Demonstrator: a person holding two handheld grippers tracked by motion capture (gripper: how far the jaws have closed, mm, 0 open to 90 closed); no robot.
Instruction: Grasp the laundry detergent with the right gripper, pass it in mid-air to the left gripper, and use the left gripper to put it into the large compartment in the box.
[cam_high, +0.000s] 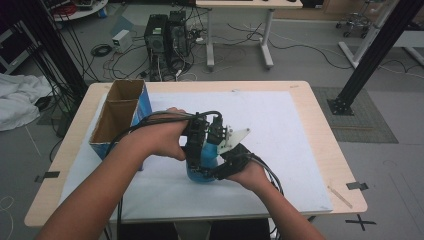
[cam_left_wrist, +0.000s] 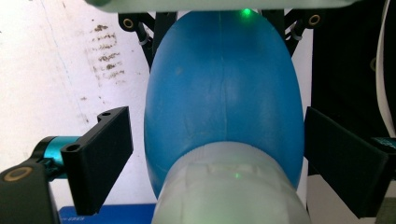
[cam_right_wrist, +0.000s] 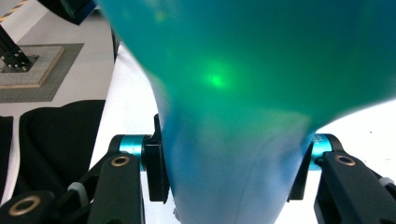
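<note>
A blue bulb-shaped bottle (cam_high: 202, 175) with a translucent whitish neck (cam_left_wrist: 233, 191) stands on the white mat, just in front of centre. My left gripper (cam_high: 197, 159) comes down over it from above. In the left gripper view the left gripper (cam_left_wrist: 215, 116) is open; its jaws flank the blue body (cam_left_wrist: 224, 102), with a thin gap on the left side. My right gripper (cam_high: 214, 172) reaches in from the right. In the right gripper view the right gripper (cam_right_wrist: 231, 168) is shut on the narrow part of the bottle (cam_right_wrist: 229, 154), pads pressed to both sides.
An open cardboard box with blue sides (cam_high: 120, 117) stands at the left of the white mat (cam_high: 280, 130), close to my left forearm. The wooden table edge (cam_high: 330, 145) runs along the right. Computers and cables lie on the floor beyond the table.
</note>
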